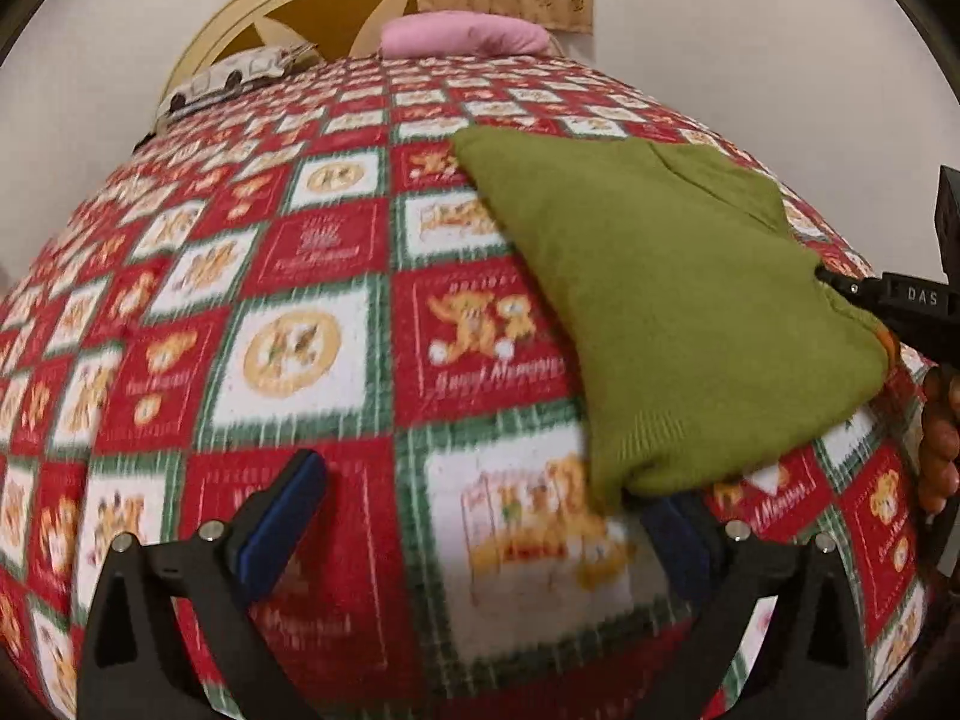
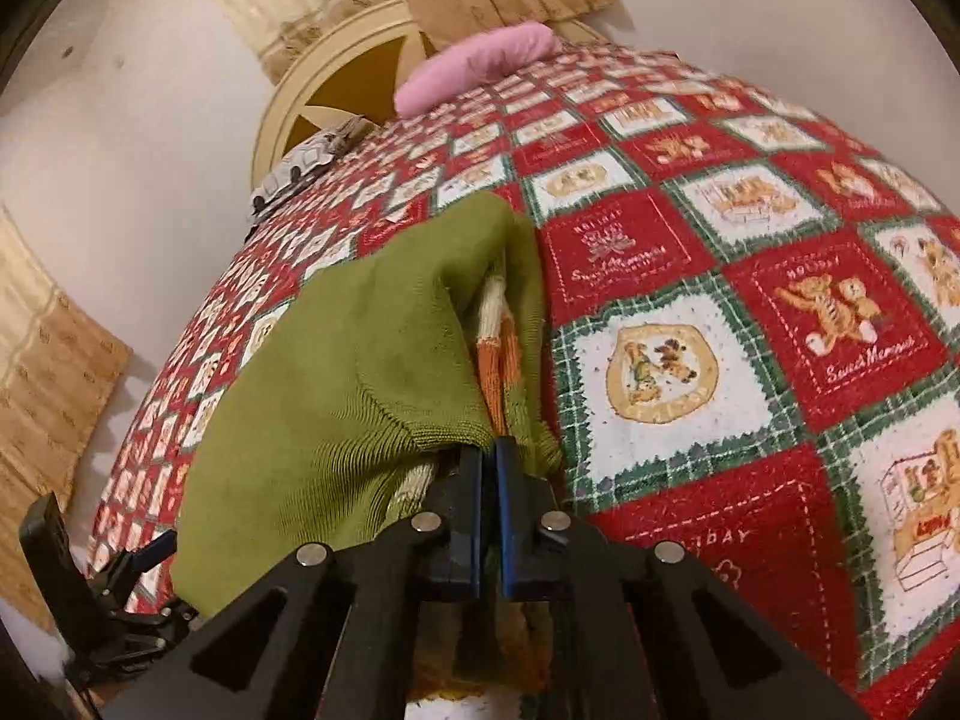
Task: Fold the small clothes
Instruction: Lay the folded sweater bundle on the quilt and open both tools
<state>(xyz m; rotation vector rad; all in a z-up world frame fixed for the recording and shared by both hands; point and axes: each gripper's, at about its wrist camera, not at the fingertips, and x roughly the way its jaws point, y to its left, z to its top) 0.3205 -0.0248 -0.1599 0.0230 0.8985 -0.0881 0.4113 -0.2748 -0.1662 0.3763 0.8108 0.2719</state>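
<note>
Fingers of my right tool (image 2: 489, 474) are pinched tight on the green sweater's (image 2: 336, 372) edge, so I judge I can carry a fold over. My left tool (image 1: 480, 516) gapes wide, holding nothing, beside the hem. That sweater lies near the bed's (image 1: 336, 312) front edge.

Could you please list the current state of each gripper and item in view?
left gripper: open, holding nothing, over the blanket.
right gripper: shut on the green sweater's edge.
green sweater: partly folded, one edge lifted.
patchwork blanket: spread flat on the bed.
pink pillow: lying at the headboard.
</note>
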